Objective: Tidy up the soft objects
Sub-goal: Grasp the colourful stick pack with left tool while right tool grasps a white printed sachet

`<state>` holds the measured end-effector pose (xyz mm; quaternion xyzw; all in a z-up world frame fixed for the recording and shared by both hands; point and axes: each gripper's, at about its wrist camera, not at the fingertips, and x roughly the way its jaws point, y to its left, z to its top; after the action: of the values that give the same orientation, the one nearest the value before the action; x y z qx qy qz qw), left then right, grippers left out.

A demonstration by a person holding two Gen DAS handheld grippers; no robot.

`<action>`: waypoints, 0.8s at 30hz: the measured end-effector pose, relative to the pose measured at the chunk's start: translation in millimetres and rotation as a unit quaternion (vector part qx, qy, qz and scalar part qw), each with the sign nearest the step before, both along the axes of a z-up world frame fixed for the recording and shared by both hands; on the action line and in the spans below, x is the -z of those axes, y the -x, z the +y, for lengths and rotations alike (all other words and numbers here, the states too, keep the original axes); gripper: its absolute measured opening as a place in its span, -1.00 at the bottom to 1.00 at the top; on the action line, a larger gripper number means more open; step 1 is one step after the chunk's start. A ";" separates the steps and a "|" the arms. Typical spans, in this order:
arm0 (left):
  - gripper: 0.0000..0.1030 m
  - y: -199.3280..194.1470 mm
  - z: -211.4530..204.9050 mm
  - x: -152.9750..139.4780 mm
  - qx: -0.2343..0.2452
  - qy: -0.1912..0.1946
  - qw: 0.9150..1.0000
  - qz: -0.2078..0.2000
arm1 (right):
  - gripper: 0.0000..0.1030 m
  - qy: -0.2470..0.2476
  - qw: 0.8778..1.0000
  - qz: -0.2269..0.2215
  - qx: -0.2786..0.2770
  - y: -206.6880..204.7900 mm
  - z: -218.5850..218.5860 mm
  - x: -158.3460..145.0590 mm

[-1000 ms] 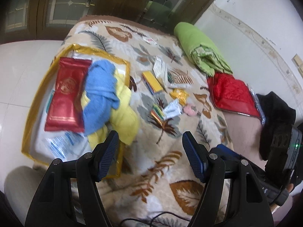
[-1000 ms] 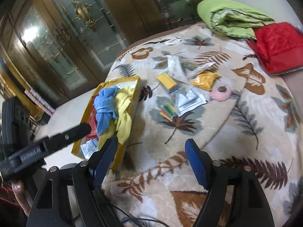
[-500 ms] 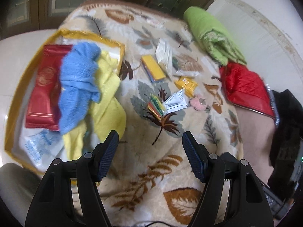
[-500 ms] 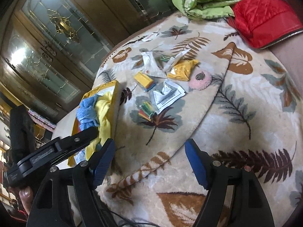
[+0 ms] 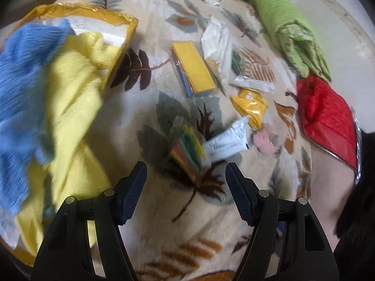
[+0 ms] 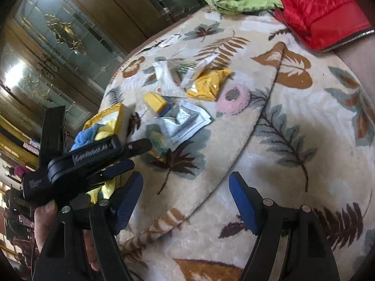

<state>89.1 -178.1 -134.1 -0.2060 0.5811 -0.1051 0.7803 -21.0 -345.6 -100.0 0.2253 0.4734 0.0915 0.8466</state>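
Over the blanket our left gripper has moved closer to the striped packet; both grippers stay spread, empty.

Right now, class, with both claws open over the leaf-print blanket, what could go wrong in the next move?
1. The left claw hovers open just short of the multicoloured packet, which overlaps the white sachet; closing there may pinch both.
2. The yellow cloth spills over the gold box rim onto the blanket; a passing claw could drag it out.
3. The left claw sits close beside the right claw; they may collide.
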 end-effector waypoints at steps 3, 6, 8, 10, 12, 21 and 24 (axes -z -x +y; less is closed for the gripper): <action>0.36 -13.1 -10.1 8.5 0.007 -0.016 1.000 0.005 | 0.48 -0.002 1.000 0.007 0.002 -5.9 -2.8 5.6; 0.03 -20.7 -15.5 16.7 0.009 -0.034 0.999 0.013 | 0.48 -0.003 1.000 0.013 0.001 -11.1 -2.6 8.8; -0.14 -20.4 -14.3 19.6 0.008 -0.042 0.999 0.011 | 0.48 -0.004 1.000 0.014 0.001 -14.5 -1.8 10.0; -0.51 -17.6 -11.8 20.1 0.015 -0.051 0.999 0.002 | 0.48 -0.005 1.000 0.015 0.000 -18.8 -0.4 11.4; -0.67 -15.1 -7.5 20.9 0.027 -0.044 0.999 -0.004 | 0.48 -0.006 1.000 0.018 0.002 -24.3 1.4 12.9; -0.75 11.2 25.0 2.3 0.054 0.021 0.997 -0.047 | 0.47 -0.035 0.998 0.044 0.008 -68.6 15.3 20.0; -0.75 22.5 38.2 -11.3 0.064 0.037 0.995 -0.065 | 0.47 -0.045 0.997 0.063 0.019 -84.0 21.1 22.3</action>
<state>66.7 -139.9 -122.8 -0.1903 0.5372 -0.1894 0.7996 63.1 -324.5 -122.3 0.2776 0.5164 0.0822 0.8059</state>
